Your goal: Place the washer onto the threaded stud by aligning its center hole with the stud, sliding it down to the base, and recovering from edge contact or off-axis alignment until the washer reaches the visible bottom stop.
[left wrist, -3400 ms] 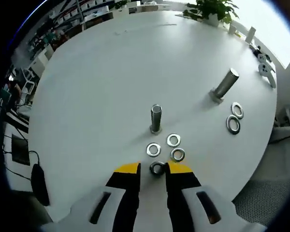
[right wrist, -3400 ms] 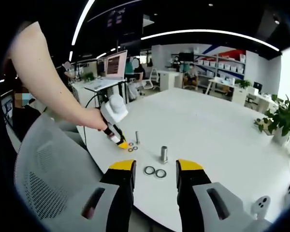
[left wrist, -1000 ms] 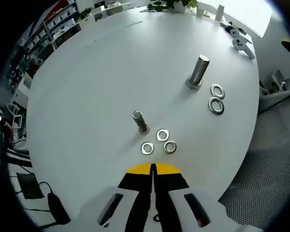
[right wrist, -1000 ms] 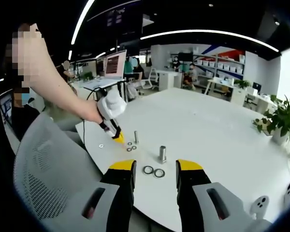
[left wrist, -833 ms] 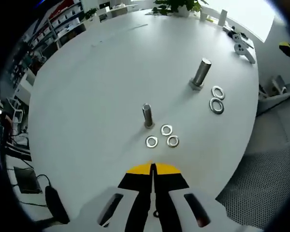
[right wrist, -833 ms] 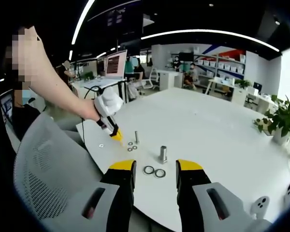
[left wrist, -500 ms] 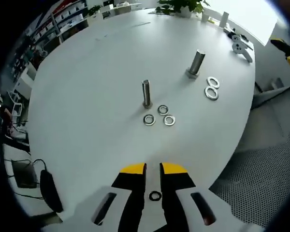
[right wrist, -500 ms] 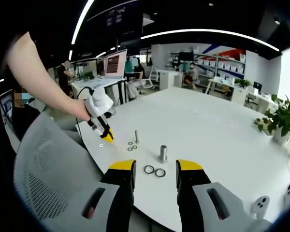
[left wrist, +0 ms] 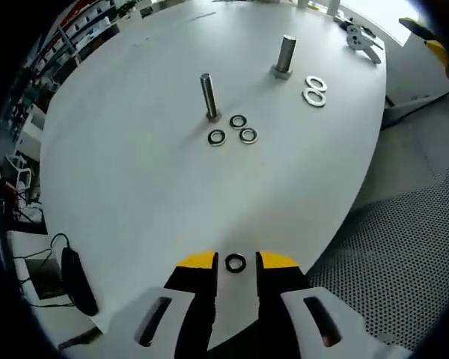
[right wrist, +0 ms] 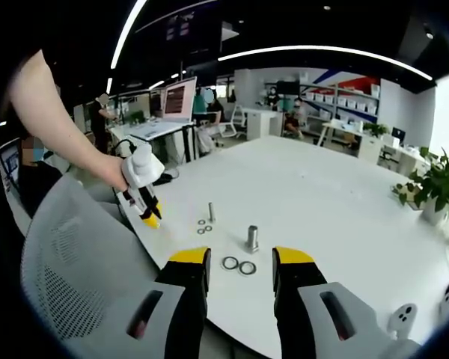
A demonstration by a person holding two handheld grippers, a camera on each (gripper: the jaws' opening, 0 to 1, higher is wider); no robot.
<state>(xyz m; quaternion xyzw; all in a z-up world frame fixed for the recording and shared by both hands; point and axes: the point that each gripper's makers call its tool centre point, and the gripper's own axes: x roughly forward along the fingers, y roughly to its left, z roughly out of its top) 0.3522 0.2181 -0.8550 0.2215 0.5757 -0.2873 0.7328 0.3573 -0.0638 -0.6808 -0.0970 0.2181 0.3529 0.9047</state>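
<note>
Small silver metal washer (left wrist: pixel 235 262) lies on the round white table (left wrist: pixel 135 172) near its edge, between my left gripper (left wrist: pixel 236 261)'s spread yellow-tipped jaws, not pinched. Well beyond stand the thin threaded steel stud (left wrist: pixel 208 96) and three loose washers (left wrist: pixel 233 132). My right gripper (right wrist: pixel 242 257) hangs spread, holding nothing, above the paired larger washers (right wrist: pixel 239 265).

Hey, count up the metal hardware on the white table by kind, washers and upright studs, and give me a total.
Small washers: 4, including one between the left gripper fingers
Large washers: 2
Studs: 2, one thin, one thick
Total: 8
</note>
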